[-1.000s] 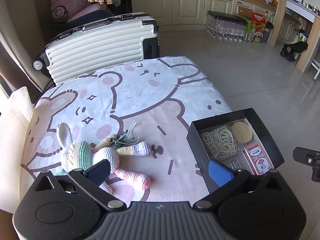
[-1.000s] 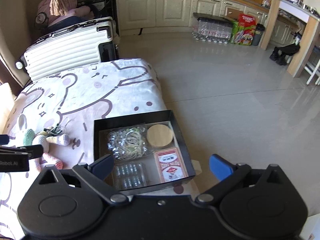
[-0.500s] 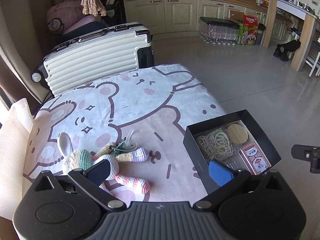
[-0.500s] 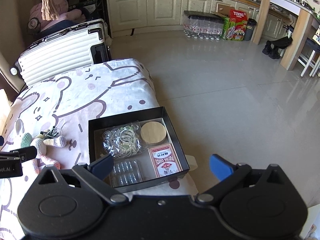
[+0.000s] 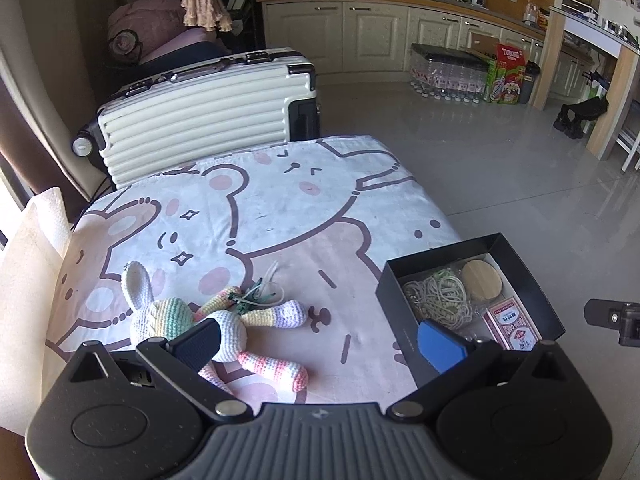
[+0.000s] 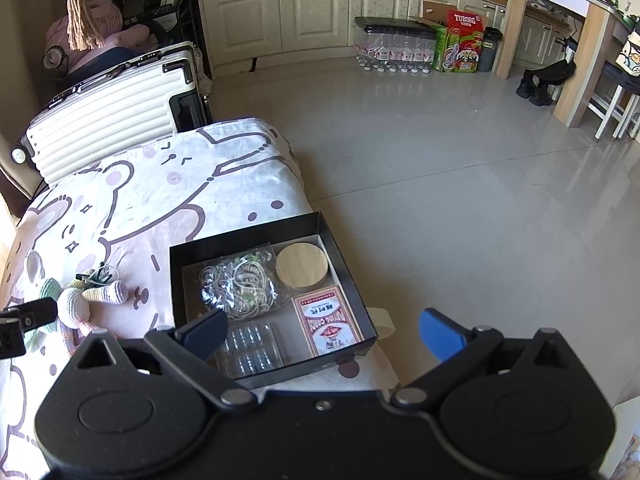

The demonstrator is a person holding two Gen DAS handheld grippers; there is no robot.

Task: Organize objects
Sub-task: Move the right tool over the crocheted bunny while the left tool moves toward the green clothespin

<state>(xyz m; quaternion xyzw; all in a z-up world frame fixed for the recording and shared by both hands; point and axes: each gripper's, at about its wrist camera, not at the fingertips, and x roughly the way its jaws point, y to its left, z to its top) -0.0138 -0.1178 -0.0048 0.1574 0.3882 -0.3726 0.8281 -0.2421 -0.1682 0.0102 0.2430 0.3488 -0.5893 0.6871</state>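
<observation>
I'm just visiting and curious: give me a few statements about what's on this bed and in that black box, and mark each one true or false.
1. The crocheted bunny lies on the bedspread, outside the black box. True.
2. The left gripper is clamped on the bunny. False: its fingers are spread apart and hold nothing.
3. The round wooden disc sits in the box, beside the bag of cords. True.
4. The box of playing cards lies on the floor. False: it lies inside the black box.
5. The right gripper is open. True.
6. The white suitcase stands open. False: it looks shut.
</observation>
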